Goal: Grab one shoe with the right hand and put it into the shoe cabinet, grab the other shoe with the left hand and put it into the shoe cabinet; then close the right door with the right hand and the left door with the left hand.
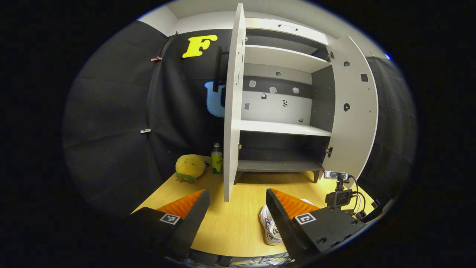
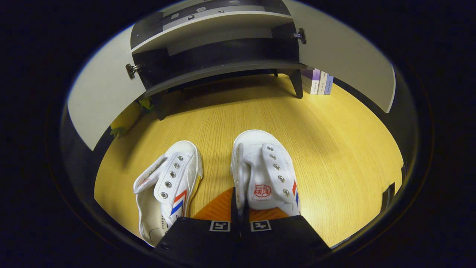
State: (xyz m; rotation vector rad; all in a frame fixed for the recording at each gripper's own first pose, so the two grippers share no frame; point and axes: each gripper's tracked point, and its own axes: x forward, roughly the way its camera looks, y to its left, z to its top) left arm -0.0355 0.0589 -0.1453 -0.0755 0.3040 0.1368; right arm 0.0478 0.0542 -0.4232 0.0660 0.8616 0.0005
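The left gripper (image 1: 238,208) is held above the near edge of the table (image 1: 230,223), its fingers spread wide apart with nothing between them. The right gripper (image 2: 240,208) is lowered over the table, its fingers pinched together on the side wall of the right shoe (image 2: 264,175).

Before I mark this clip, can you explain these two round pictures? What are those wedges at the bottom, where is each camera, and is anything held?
No robot here: a person holds a two-finger gripper in each hand, and a fisheye camera rides on each, looking along its fingers. In the left gripper view, the left gripper is open and holds nothing, facing the shoe cabinet, whose two doors stand open. A yellow plush toy and a bottle sit on the wooden table. In the right gripper view, the right gripper is shut on the side wall of the right shoe. The left shoe lies free beside it. Some books stand by the cabinet.
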